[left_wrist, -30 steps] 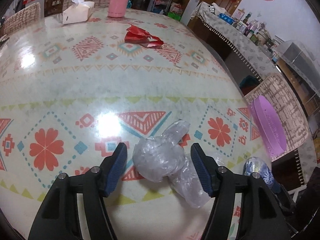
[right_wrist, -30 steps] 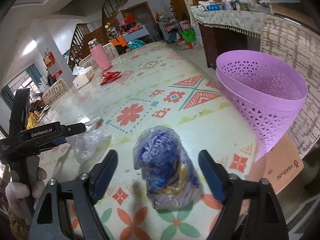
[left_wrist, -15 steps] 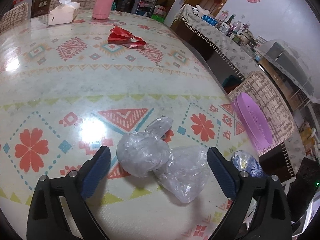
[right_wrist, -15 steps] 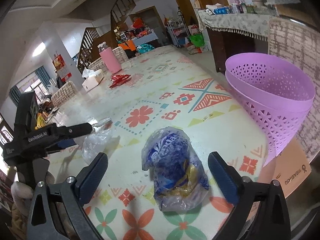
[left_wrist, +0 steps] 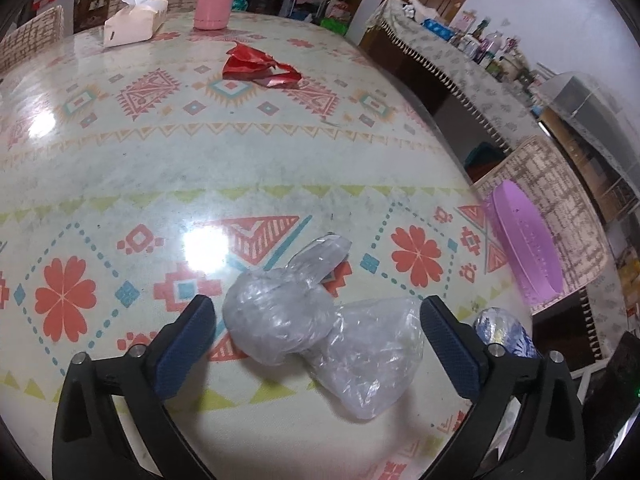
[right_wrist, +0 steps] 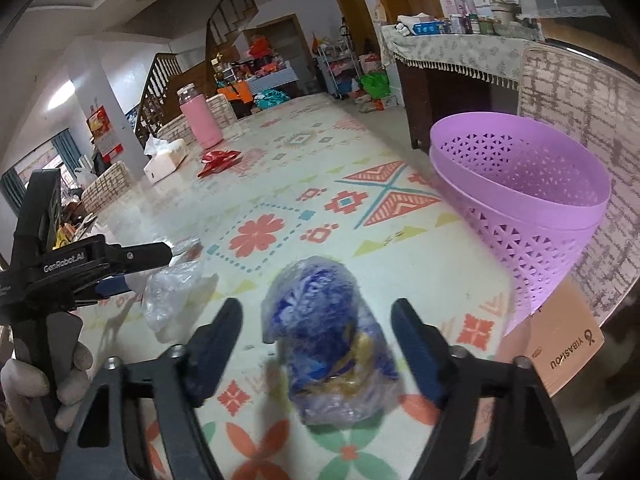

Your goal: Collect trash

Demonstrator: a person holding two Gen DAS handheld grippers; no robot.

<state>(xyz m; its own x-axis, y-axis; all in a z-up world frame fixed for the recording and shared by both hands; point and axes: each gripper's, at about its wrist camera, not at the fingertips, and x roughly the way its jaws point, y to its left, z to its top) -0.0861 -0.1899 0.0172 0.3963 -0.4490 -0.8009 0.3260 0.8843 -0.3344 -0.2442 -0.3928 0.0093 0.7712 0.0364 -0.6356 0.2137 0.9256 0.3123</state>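
Across the patterned glossy tabletop [left_wrist: 280, 152] we are holding our left gripper [left_wrist: 316, 332] spread wide around a crumpled clear plastic bag [left_wrist: 320, 336], pads apart from it; our right gripper [right_wrist: 316, 340] is closing around a blue-printed plastic bag [right_wrist: 332, 344], not yet touching, near the lilac perforated plastic basket [right_wrist: 532, 216].

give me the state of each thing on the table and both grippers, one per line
left gripper: jaws opening, wide around the clear plastic bag, pads not touching
right gripper: jaws closing around the blue bag, pads not yet pressing
clear plastic bag: crumpled, lying on the table
blue bag: scrunched, resting on the table
purple basket: upright, looks empty
red wrapper: crumpled, untouched
tissue box: open, a tissue sticking out
pink bottle: upright, capped
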